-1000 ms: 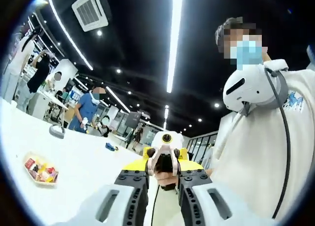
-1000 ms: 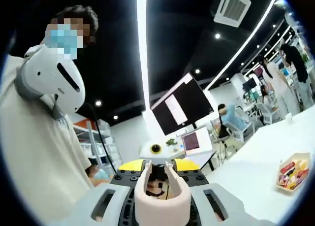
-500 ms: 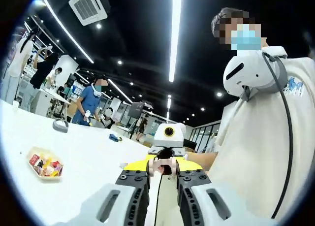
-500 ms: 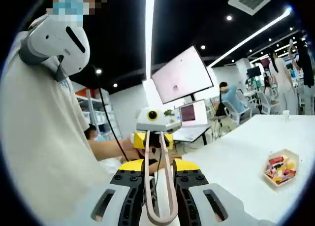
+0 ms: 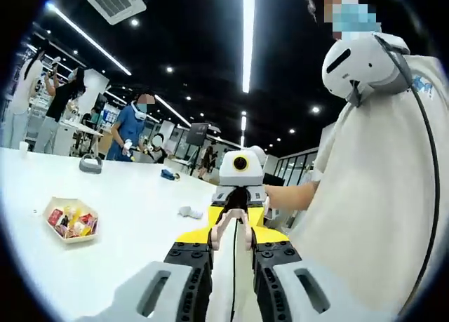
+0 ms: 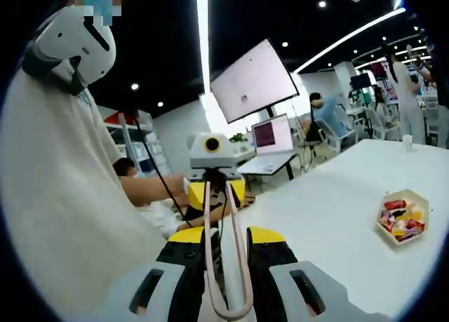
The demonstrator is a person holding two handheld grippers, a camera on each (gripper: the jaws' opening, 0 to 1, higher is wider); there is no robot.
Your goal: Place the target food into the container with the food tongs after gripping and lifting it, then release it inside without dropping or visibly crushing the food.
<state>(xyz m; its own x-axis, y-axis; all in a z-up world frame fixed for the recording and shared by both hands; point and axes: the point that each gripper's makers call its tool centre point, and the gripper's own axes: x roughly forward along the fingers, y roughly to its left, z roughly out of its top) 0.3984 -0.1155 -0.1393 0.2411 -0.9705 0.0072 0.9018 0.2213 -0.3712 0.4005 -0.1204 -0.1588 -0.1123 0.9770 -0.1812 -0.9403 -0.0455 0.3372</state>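
My right gripper [image 6: 226, 232] is shut on pale pink food tongs [image 6: 240, 266], whose bent end sits near the camera and whose arms run forward. In the left gripper view the tongs [image 5: 219, 231] point at me, tips level with my left gripper [image 5: 232, 246]. Its jaws stand a narrow gap apart with nothing clamped. The right gripper's yellow body [image 5: 238, 215] faces the left one, and the left gripper [image 6: 214, 192] shows beyond the tong tips. A white tray [image 5: 50, 227] [image 6: 393, 236] of colourful wrapped food lies on the white table [image 5: 126, 245] [image 6: 330, 224].
The person holding the grippers stands close, in a cream shirt [image 5: 365, 196] with a white headset [image 5: 361, 59] at the neck. A small white object [image 5: 188, 212] lies on the table. A monitor [image 6: 252, 80] and laptop [image 6: 270, 136] stand behind, with other people at far tables.
Both cameras have tipped down, bringing more table into view. The two grippers have drawn closer, so the tong tips now reach the left gripper's fingertips. Jaw gaps look unchanged.
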